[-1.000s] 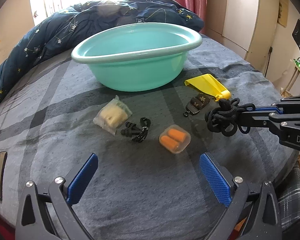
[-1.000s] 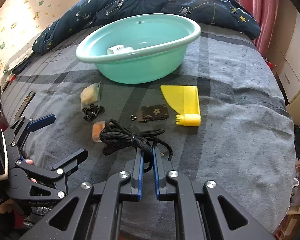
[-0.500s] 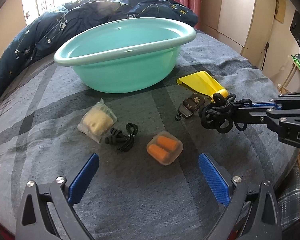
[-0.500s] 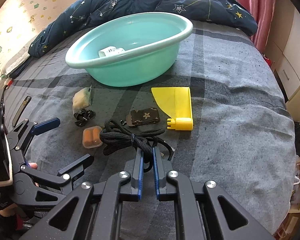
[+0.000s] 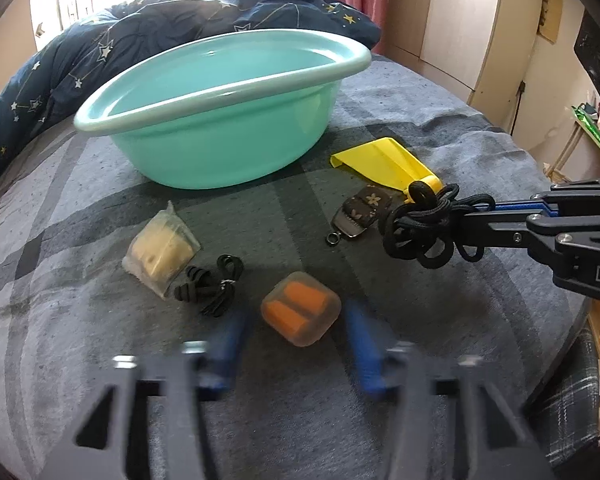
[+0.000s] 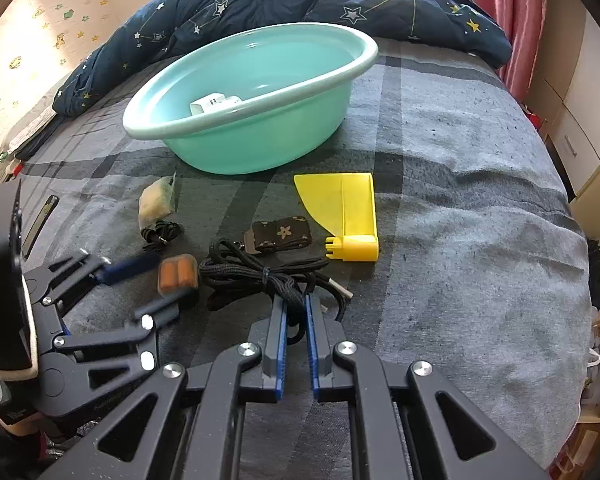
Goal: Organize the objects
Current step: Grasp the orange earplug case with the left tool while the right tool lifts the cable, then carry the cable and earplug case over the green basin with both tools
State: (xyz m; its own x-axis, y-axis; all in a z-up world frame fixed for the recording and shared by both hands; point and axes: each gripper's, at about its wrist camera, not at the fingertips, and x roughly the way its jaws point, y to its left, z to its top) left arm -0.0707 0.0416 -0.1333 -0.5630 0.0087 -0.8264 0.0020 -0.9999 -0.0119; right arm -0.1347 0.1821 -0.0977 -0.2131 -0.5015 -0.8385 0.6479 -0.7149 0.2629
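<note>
Your left gripper (image 5: 300,344) is closing round the orange earplug case (image 5: 300,309) mid-bed, pads not yet on it; slick lid could squirt out. Right gripper (image 6: 296,312) clamps the black cord bundle (image 6: 260,274); loose loops could snag nr the basin (image 6: 356,65) rim.

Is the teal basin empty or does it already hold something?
Not empty: the right wrist view shows a small white object inside the teal basin.

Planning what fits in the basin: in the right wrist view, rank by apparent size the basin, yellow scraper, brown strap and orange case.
1. basin
2. yellow scraper
3. brown strap and orange case: look alike in size, so unranked.
</note>
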